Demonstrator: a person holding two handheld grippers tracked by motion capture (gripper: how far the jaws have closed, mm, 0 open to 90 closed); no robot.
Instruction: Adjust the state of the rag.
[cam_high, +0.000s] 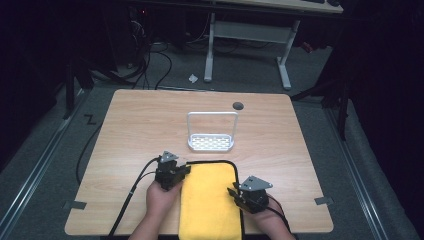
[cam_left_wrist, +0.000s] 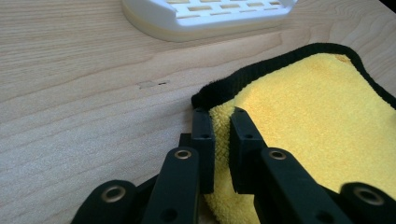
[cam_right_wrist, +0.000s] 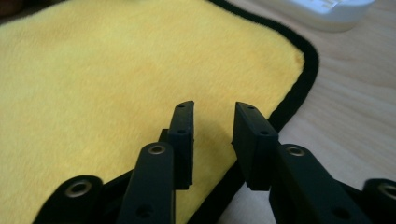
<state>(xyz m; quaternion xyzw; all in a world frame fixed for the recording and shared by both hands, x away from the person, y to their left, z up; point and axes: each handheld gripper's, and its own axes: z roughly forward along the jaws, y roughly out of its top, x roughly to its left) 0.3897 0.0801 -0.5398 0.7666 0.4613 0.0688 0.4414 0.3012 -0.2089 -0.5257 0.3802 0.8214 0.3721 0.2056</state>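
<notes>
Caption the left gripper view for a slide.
Left claw pinches the yellow cloth near its black-edged corner on the wooden table, white rack behind.

table: light wood table (cam_high: 135, 130)
near centre: yellow cloth (cam_high: 210, 200) with black edging, flat, reaching the near edge
centre: white rack (cam_high: 211, 142), just beyond the cloth
far: dark round spot (cam_high: 238, 105)

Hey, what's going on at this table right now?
A person works a yellow cloth with a gripper in each hand, at the near edge of the wooden table. The left gripper is pinching the cloth's edge near a black-trimmed corner. The right gripper sits over the opposite edge with its jaws apart and nothing gripped. A white rack stands just beyond the cloth.
</notes>
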